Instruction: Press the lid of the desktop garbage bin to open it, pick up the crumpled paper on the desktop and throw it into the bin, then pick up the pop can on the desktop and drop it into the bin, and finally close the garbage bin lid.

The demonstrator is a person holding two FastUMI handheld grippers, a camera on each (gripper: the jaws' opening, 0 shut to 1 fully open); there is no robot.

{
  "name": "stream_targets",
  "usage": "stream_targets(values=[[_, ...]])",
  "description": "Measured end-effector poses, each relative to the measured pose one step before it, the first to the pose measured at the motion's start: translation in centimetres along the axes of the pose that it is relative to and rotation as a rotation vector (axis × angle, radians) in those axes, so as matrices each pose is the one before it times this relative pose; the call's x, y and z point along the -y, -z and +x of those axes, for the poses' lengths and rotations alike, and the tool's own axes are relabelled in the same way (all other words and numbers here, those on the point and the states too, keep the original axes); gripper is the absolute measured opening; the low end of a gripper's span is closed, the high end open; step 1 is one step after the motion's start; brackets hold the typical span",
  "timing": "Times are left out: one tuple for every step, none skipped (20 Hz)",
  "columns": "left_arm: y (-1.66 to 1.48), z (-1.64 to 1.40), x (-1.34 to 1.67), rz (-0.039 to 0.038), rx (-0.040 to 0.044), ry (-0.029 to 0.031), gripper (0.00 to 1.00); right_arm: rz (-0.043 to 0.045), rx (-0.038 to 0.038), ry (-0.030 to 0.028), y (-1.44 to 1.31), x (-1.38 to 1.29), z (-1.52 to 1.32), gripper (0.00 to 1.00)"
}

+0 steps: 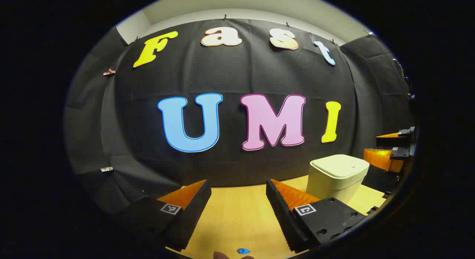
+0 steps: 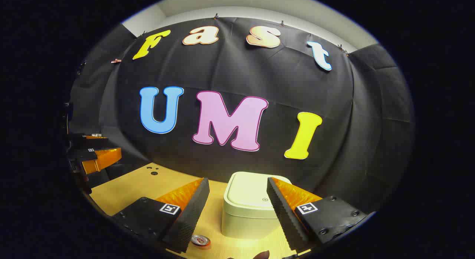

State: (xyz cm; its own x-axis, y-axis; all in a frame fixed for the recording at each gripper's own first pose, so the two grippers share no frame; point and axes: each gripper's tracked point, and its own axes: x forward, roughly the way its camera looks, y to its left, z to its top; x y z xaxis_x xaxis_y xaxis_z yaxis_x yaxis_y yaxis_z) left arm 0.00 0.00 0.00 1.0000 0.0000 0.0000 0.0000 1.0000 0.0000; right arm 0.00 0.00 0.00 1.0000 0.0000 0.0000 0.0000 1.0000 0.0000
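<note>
Left gripper view, nearest: left gripper (image 1: 238, 203) held low over the pale wooden tabletop (image 1: 237, 222), its two fingers spread wide apart with nothing between them. Just under the gap, at the bottom edge, a small blue scrap (image 1: 243, 251) lying on the wood beside a dark rounded shape too cut off to identify. Farther on, to the right of the fingers, the cream-coloured square plastic desktop bin (image 1: 336, 177), upright on the tabletop with its flat lid (image 1: 339, 166) down and closed. Beyond the bin, at the far right edge, the other gripper (image 1: 391, 149), seen side-on, higher than the bin's lid and apart from it; fingers stacked one above the other with a gap between them.

Right gripper view, nearest: right gripper (image 2: 237, 210) raised before the same bin (image 2: 248, 218), fingers parted wide and empty, the bin framed between them and beyond their tips, not touched. Closed lid (image 2: 248, 192) in plain sight from above, a small dot near its front edge. On the tabletop (image 2: 148, 184) just left of the bin's base, close under the left finger, the silver-topped red pop can (image 2: 200, 240) standing upright, viewed end-on. Well left of the bin, at the far edge, the left gripper (image 2: 96, 155) hovering over the tabletop's corner. Crumpled paper not identifiable anywhere near the bin.
</note>
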Motion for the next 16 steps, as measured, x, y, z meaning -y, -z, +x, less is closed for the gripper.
stream_targets(values=[[-0.003,-0.055,0.019,0.00121,0.00013,-0.00026,0.95,-0.00191,0.00219,0.00005,-0.14,0.085,0.037,0.98],[-0.047,0.049,0.028,0.00086,0.00077,-0.00114,0.95,-0.00053,0.00133,0.00021,-0.151,-0.023,-0.034,0.98],[0.145,-0.022,0.03,-0.00018,-0.00101,-0.00111,0.95,0.00129,0.00023,-0.00107,0.068,0.003,-0.035,0.98],[-0.115,-0.021,0.026,-0.00095,-0.00068,0.00032,0.95,0.0014,-0.00096,-0.00138,-0.006,0.021,0.002,0.98],[0.08,0.032,0.091,0.0006,-0.00056,0.00089,0.95,0.00091,-0.00187,-0.00158,0.099,0.028,-0.02,0.98],[-0.114,0.001,-0.024,0.00141,-0.00036,-0.00099,0.95,-0.0002,-0.00307,-0.00039,0.055,0.056,0.069,0.98],[0.122,-0.032,0.039,0.001,0.00015,-0.00031,0.95,-0.0008,-0.00133,0.00051,0.055,0.111,0.08,0.98],[-0.062,-0.025,-0.01,-0.00023,0.00011,-0.00123,0.95,-0.00088,-0.00149,0.00036,0.04,0.061,0.028,0.98],[0.045,0.027,0.056,-0.0007,0.00021,-0.00015,0.95,0.00023,0.00045,-0.00041,-0.024,0.06,0.04,0.98],[-0.109,0.065,-0.059,-0.00176,-0.00043,-0.00229,0.95,0.0003,0.00118,-0.00014,-0.107,0.078,0.043,0.98],[0.15,0.021,0.071,-0.00196,-0.00092,-0.00065,0.95,0.00075,0.00101,-0.00075,-0.042,0.015,0.134,0.98],[-0.072,0.018,-0.017,-0.00178,-0.00052,-0.00195,0.95,0.00009,0.00157,-0.00007,-0.114,0.064,0.014,0.98],[0.064,0.026,0.004,-0.00152,-0.00048,-0.00204,0.95,-0.00067,-0.00116,-0.00045,0.098,0.0,0.02,0.98],[-0.02,0.035,-0.019,-0.00126,-0.00061,-0.00073,0.95,-0.00017,-0.00573,-0.00403,0.11,-0.059,0.179,0.98],[0.09,-0.007,0.002,0.00049,-0.00031,-0.00202,0.95,0.00127,-0.00992,-0.00927,0.095,-0.094,0.094,0.98],[-0.112,0.039,-0.084,0.00112,0.00105,-0.00204,0.95,0.00294,-0.0085,-0.00638,0.135,-0.14,0.114,0.96]])
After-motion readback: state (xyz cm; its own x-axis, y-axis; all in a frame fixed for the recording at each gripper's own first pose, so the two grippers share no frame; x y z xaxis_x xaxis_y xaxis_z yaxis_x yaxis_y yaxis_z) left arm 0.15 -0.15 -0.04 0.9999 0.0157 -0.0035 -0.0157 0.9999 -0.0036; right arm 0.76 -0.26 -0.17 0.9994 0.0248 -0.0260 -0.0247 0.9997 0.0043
